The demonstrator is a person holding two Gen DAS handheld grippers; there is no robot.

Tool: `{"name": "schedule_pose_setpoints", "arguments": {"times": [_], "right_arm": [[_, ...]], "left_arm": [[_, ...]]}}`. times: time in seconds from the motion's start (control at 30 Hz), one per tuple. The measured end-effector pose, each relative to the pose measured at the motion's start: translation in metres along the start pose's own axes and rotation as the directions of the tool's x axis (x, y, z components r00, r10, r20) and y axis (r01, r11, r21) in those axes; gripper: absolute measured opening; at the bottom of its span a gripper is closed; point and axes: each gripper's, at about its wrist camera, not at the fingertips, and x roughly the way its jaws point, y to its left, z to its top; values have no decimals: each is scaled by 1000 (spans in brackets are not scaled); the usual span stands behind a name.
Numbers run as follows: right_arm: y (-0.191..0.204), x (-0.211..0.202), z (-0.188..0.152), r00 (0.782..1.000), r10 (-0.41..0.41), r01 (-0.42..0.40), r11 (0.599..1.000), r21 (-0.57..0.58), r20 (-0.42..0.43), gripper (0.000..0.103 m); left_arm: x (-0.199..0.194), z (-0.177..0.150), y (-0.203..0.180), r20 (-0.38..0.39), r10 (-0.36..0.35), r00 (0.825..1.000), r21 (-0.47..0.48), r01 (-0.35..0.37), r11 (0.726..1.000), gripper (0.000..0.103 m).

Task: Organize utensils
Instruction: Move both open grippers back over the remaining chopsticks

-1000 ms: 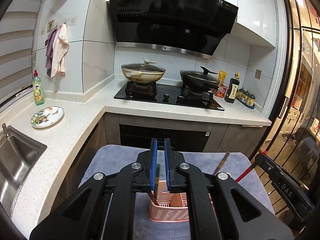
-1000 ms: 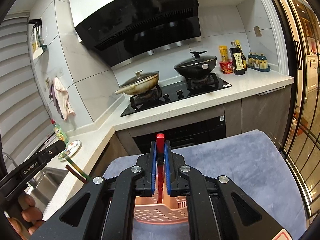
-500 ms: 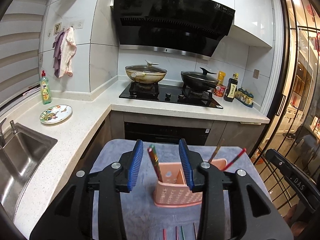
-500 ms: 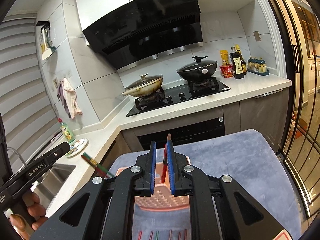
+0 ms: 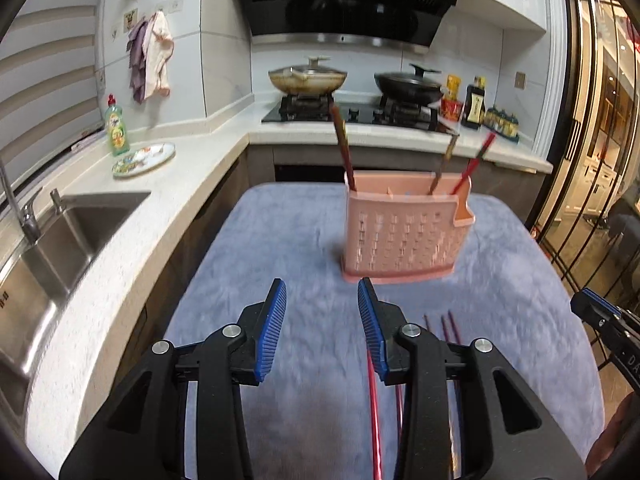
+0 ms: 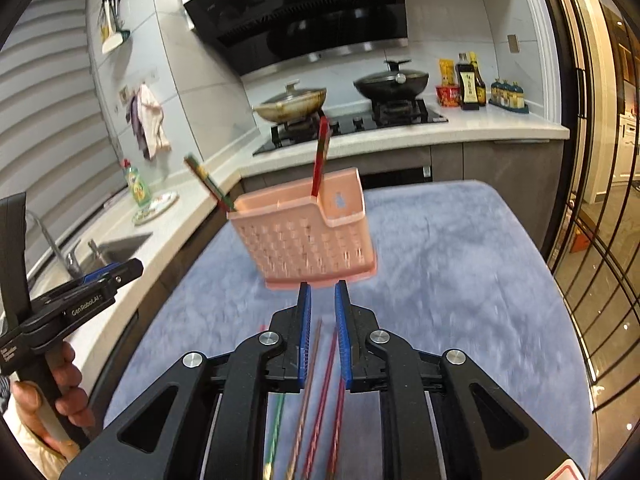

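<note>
A pink perforated utensil holder (image 5: 400,232) (image 6: 308,236) stands on a blue-grey mat (image 5: 288,248). Three chopsticks stand in it: a brown one at the left (image 5: 344,148) and two at the right (image 5: 474,162). The right wrist view shows a red one (image 6: 320,156) and a green-red one (image 6: 208,182). Several loose chopsticks (image 6: 320,380) (image 5: 374,408) lie on the mat, under and between the grippers. My left gripper (image 5: 322,326) is open and empty, short of the holder. My right gripper (image 6: 321,320) is open with a narrow gap, above the loose chopsticks.
An L-shaped white counter holds a sink (image 5: 68,232), a patterned plate (image 5: 144,158), a green soap bottle (image 5: 117,128), and a hob with two lidded pans (image 5: 308,78). Sauce bottles (image 5: 474,106) stand at the right. A glass door (image 5: 600,160) is at the far right.
Both grippers let go of their chopsticks, which now stand in the holder. Both have pulled back and down toward the loose chopsticks on the mat. The right one opened slightly.
</note>
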Motion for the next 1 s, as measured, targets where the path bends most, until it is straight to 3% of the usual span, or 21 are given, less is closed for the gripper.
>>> {"name": "schedule_pose_setpoints", "arguments": {"times": [0.33,0.47,0.73,1.0], "right_arm": [[0,5,-88,988,-46,42,999,-27,-144,23],[2,10,-110,982,-48,42,999,-32,-185,23],[7,22,-133,972,-57,50,998,-34,-230,23],[5,30,-144,965,-70,64,997,-31,-252,23]], "left_arm": [[-3,-81,-3,-128,8,992,12,-6,1000,39],[-6,-100,-7,-152,12,988,22,-8,1000,50],[-5,-124,-9,-199,5,980,25,0,1000,50],[-2,-139,-10,-233,-5,973,19,10,1000,57]]}}
